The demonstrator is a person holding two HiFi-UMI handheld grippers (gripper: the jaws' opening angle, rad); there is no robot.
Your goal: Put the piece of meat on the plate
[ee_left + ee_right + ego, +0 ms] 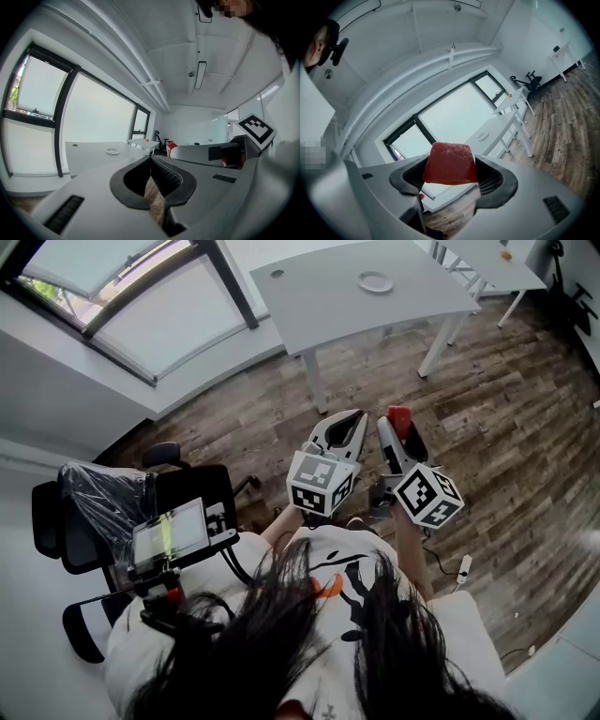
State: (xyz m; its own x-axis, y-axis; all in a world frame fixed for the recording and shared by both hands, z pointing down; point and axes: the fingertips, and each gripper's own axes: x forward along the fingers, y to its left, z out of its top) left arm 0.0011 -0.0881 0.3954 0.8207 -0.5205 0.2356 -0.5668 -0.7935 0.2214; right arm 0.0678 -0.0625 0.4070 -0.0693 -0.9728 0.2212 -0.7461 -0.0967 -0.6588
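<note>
A red block of meat [450, 163] sits between the pads of my right gripper [451, 174], which is shut on it. In the head view the meat [398, 416] shows at the tip of that gripper [401, 425], held out over the wooden floor. Close on its left, my left gripper [349, 420] has its jaws together with nothing in them. From the left gripper view, its jaws [152, 161] meet at the tips, and the meat [172, 146] peeks out to the right. The small white plate [375, 281] rests on a white table [319, 306] far ahead, also seen as the plate [483, 136] and plate [112, 151].
Wooden floor lies between me and the table. A second white table [492, 263] with a small orange thing [506, 254] stands at the far right. A black office chair [94, 512] is at my left, below a large window [122, 296]. An exercise bike [161, 138] stands at the room's far end.
</note>
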